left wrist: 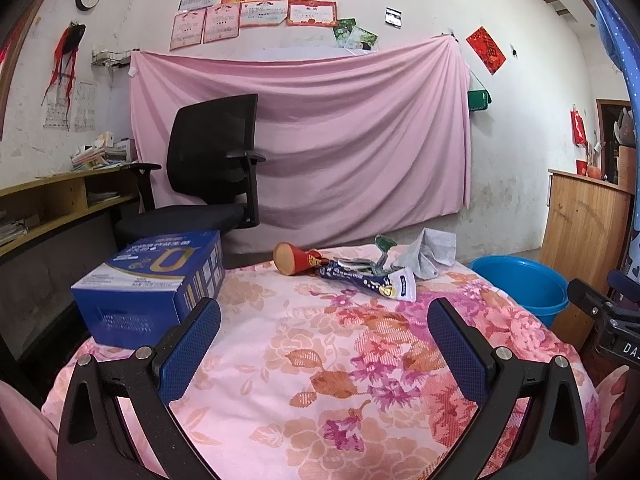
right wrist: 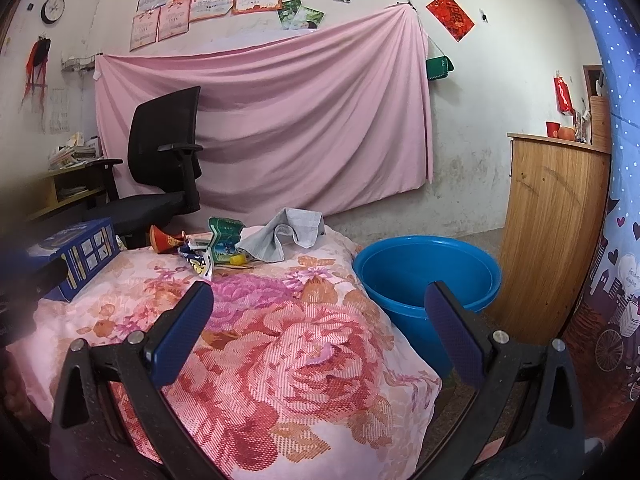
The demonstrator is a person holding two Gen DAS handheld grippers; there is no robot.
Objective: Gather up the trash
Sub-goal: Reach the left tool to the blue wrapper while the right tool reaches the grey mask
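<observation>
1. Left wrist view, far left: a blue carton (left wrist: 152,280) sits at the left edge of the table with the floral cloth (left wrist: 304,360), and a black office chair (left wrist: 212,168) stands behind it against a pink sheet (left wrist: 340,128) pinned to the wall.
2. Left gripper (left wrist: 324,316) hangs above the cloth with its jaws spread wide; nothing lies between the blue fingers (left wrist: 188,350), and the near fingertip sits just in front of the carton.
3. Middle of that view, at the table's far edge, lies the trash: a red paper cup (left wrist: 294,259) on its side, a dark blue wrapper (left wrist: 368,282) running right from it, a green packet (left wrist: 385,245) behind, and a crumpled grey tissue (left wrist: 430,254) furthest right. All of it is well ahead of the fingers.
4. Right of the table, a blue basin (left wrist: 524,284) stands on the floor, beside a wooden cabinet (left wrist: 584,232).
5. Right wrist view: the same heap shows left of centre, cup (right wrist: 166,240), wrapper (right wrist: 198,260), green packet (right wrist: 224,240), a small yellow piece (right wrist: 237,260) and tissue (right wrist: 288,232) close together.
6. Right gripper (right wrist: 318,302) is also fully parted and holds nothing, its left finger over the cloth and its right one in front of the basin (right wrist: 424,276), which touches the table's right corner.
</observation>
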